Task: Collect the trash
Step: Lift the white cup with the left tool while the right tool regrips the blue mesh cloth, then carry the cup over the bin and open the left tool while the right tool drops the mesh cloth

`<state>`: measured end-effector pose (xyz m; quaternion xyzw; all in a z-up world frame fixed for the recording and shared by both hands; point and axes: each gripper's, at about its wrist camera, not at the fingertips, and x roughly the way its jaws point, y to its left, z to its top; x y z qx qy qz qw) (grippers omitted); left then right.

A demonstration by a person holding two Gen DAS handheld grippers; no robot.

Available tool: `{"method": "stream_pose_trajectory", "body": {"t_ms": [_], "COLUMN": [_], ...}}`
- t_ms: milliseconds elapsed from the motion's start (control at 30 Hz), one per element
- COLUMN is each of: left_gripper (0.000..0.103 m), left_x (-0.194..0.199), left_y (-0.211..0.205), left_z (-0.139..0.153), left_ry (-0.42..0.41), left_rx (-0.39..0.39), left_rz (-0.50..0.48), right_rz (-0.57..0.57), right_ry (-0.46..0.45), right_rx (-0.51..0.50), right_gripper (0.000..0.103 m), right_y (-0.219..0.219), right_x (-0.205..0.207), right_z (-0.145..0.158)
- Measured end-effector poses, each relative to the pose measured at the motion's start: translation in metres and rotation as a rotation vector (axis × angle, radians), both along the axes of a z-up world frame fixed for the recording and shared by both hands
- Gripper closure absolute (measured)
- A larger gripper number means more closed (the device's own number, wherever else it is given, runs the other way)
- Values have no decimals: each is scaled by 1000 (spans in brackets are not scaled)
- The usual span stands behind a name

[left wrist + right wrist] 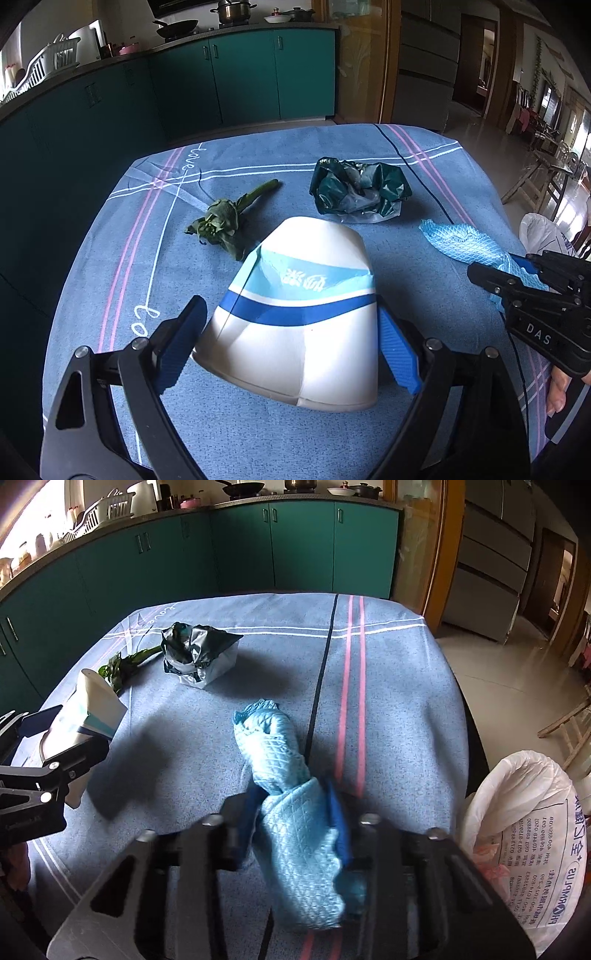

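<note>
Paper cup (295, 314), crushed, sits clamped between my left gripper (291, 343) pads. My right gripper (295, 834) grips the blue cloth (291, 786), probably for wiping; trash bag (524, 827) waits to its right.

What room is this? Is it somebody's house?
It looks like a home kitchen. Teal cabinets run under a counter with a frying pan and a pot, and a dish rack stands near the window.

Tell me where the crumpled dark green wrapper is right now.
The crumpled wrapper lies on the blue tablecloth toward the far edge, apart from both grippers, just right of the wilted vegetable stem and beyond the paper cup.
</note>
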<state>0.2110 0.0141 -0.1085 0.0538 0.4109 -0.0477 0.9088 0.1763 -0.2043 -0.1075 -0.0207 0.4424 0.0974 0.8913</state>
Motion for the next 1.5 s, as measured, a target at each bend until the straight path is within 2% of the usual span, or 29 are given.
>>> {"method": "stream_pose_trajectory", "body": {"t_ms": [167, 500, 633, 833, 967, 1100, 1233, 1367, 1500], "left_gripper": [15, 15, 15, 15, 15, 15, 15, 15, 15], "left_x": [-1, -11, -19, -27, -31, -33, -31, -35, -38], "left_y": [1, 4, 0, -9, -37, -77, -131, -186, -237], "left_z": [2, 15, 23, 31, 32, 30, 27, 22, 10], "left_ry": [-13, -72, -113, -114, -117, -87, -40, -37, 0], "left_rx": [-7, -6, 8, -28, -17, -29, -52, -35, -20], "left_rz": [16, 31, 22, 3, -44, -112, -211, -290, -374], "right_rz": [-6, -20, -55, -150, -259, -371, -455, -509, -576], "right_ry": [-44, -198, -244, -284, -308, -311, -318, -301, -263], "right_rx": [33, 86, 84, 82, 78, 97, 56, 55, 2], "right_gripper": [73, 73, 73, 73, 73, 73, 73, 73, 73], "right_y": [-5, -22, -37, -74, -110, -150, -177, -195, -211], "right_x": [-9, -33, -46, -61, -75, -88, -100, -106, -107], "right_z": [10, 45, 57, 69, 76, 80, 82, 78, 71]}}
